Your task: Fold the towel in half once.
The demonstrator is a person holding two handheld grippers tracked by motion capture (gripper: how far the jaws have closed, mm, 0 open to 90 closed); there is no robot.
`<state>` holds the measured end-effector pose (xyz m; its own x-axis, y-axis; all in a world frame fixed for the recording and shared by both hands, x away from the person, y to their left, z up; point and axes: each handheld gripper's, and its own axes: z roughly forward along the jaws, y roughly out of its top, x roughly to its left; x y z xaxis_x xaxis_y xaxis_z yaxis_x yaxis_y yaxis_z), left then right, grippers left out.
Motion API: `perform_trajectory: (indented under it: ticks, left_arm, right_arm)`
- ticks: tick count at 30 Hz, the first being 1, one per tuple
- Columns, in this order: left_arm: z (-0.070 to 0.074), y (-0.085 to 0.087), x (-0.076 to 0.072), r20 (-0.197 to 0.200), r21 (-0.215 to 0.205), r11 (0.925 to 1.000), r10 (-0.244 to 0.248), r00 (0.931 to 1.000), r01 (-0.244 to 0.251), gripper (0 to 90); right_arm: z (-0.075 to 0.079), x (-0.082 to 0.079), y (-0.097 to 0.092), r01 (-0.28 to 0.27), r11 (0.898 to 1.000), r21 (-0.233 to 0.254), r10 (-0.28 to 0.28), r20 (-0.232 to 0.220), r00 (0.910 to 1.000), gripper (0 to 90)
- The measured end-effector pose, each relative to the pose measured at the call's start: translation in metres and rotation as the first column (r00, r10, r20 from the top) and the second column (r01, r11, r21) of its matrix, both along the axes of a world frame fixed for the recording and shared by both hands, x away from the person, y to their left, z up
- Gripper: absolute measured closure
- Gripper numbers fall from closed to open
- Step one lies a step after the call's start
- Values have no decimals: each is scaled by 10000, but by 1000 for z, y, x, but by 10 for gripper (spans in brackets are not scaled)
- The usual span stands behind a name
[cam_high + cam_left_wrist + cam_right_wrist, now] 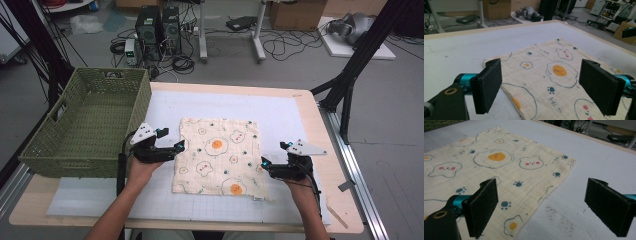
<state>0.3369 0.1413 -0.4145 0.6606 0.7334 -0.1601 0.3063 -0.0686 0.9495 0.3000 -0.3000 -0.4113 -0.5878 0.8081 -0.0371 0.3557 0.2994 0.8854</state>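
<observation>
A cream cloth (pixel 218 155) printed with fried eggs and bear faces lies flat in the middle of the white mat. My left gripper (pixel 177 148) stands open at the cloth's left edge, jaws wide over the cloth (pixel 544 82) near its far left corner. My right gripper (pixel 264 164) is open too, at the cloth's right edge. One of its jaws hangs over the cloth (pixel 499 167) and the other over bare mat. Neither gripper holds anything.
A green woven basket (pixel 87 122) stands empty at the table's left, close behind my left hand. The white mat (pixel 290 120) covers most of the wooden table. Beyond the far edge are computers, cables and boxes on the floor.
</observation>
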Motion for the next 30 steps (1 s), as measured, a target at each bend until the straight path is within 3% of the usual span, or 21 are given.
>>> perform_trajectory:
  ticks: [3, 6, 8, 14, 20, 23, 25, 30]
  left_arm:
    - [0, 0, 2, 33, -61, 10000, -30, 10000, 31, 192]
    - [3, -1, 8, -187, -116, 9999, 85, 9998, -87, 192]
    - [4, -2, 11, -87, -62, 9998, 200, 9998, -200, 196]
    - [4, -7, 26, -263, 31, 9990, 437, 9987, -436, 207]
    - [5, -11, 55, -1037, 49, 9960, 890, 9906, -890, 192]
    - [6, -16, 68, -1429, 65, 9979, 654, 9876, -651, 172]
    - [7, -20, 76, -1578, 407, 9960, 847, 9838, -792, 172]
    - [8, -28, 95, -1777, 749, 9936, 973, 9793, -851, 188]
  right_arm:
    - [-1, 0, -1, 5, 10000, 10, -5, -95, 10000, 109]
    - [-1, -1, -2, -63, 9999, -95, 62, -117, 9999, 109]
    - [-1, -1, -3, -46, 9999, -106, 45, -108, 9999, 109]
    - [0, -1, -9, 42, 9999, 93, -41, -176, 9998, 109]
    - [1, -2, -11, 21, 9999, 139, -19, -127, 9999, 109]
    - [0, -2, -13, 17, 9999, 157, -15, -129, 9999, 109]
    - [1, -2, -13, 20, 9997, 232, -17, -149, 9999, 109]
    - [1, -2, -12, -12, 9996, 297, 16, -131, 9999, 109]
